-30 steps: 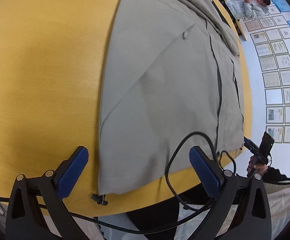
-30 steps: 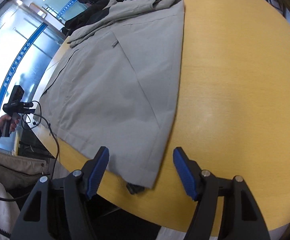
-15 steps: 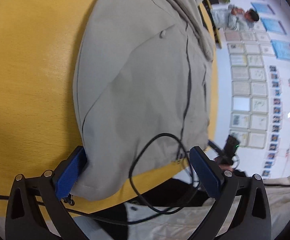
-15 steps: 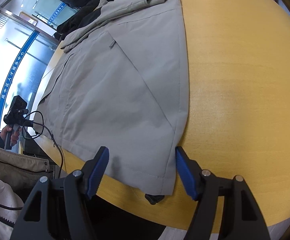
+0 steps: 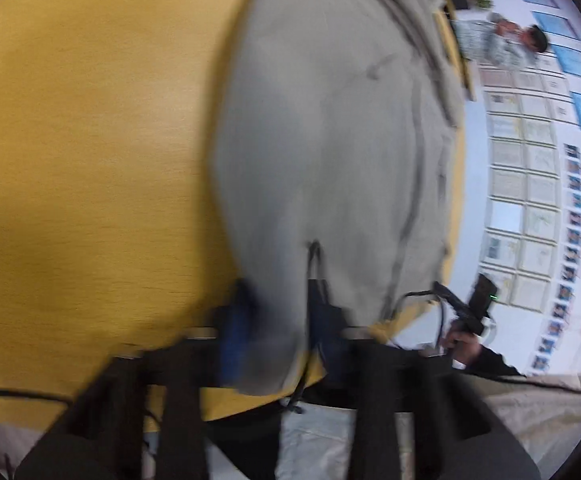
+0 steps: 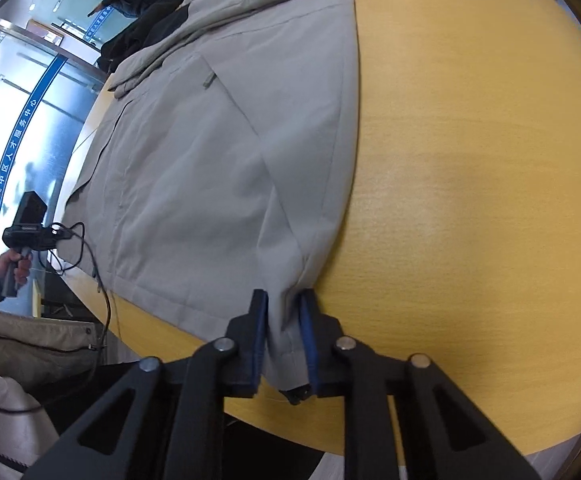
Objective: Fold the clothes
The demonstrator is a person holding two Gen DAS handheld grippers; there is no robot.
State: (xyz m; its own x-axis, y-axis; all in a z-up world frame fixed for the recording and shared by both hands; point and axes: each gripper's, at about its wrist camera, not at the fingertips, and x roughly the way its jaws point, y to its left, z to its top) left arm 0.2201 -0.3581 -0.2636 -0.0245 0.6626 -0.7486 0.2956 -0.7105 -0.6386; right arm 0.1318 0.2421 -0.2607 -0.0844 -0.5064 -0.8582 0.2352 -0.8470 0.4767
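Two black grippers with blue pads pinch a grey-beige fabric jacket spread on a yellow wooden table: right gripper grips its near hem corner, left gripper, blurred, clamps the hem.

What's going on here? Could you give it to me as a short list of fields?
Garment: grey jacket, spread flat
Surface: yellow wooden table
Right gripper: closed on the jacket's near hem corner
Left gripper: closed on the hem too; view blurred
Bystander's hand: holds a black device at the table's edge
Fold: not yet made
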